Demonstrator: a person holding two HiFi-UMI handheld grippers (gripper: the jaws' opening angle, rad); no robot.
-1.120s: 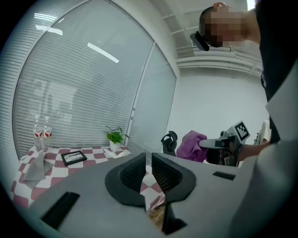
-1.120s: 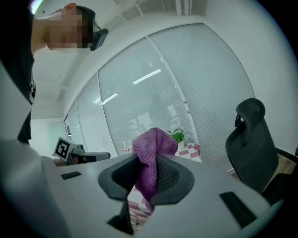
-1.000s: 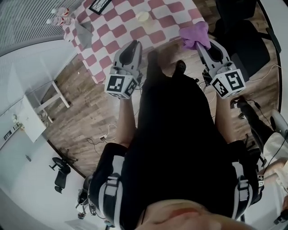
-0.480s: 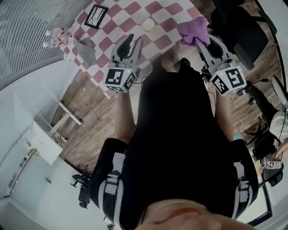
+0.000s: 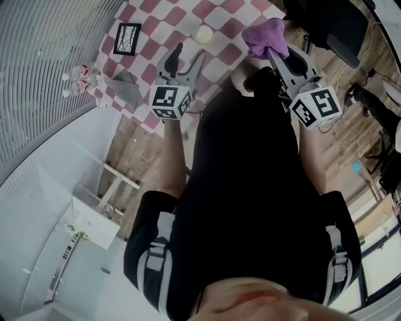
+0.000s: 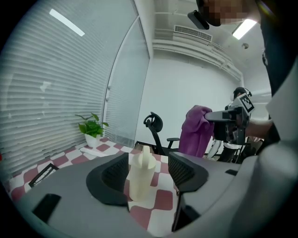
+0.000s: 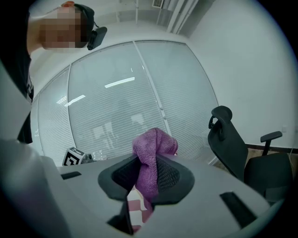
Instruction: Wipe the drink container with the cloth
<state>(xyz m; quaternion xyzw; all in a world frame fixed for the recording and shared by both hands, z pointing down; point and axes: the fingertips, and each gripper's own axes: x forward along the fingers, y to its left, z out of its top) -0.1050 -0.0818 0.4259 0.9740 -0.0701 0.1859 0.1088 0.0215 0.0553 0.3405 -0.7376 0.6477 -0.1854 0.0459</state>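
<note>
Bottle (image 5: 202,34) stands upright on the counter (image 5: 225,31), just ahead of the left tongs (image 5: 188,57), in line with their gap. Those tongs have just been opening, wide, nothing inside yet. Right tongs (image 7: 146,174) pinch the purple cloth (image 7: 153,146), off to the right.

a: what are those small things (image 5: 79,73) at the bench (image 5: 147,19) corner?
b: too small to tell from the head view. same goes for whatever is inside the dark frame (image 5: 127,39).
a: and the bench itself?
b: the top edge cuts off its far part. the person's dark torso (image 5: 244,188) covers its near side.
a: the cloth (image 7: 153,151)?
b: its lower end is hidden between the pads of the right claw (image 7: 148,174).
a: the office chair (image 7: 233,144)?
b: its base is hidden behind that claw's body.
</note>
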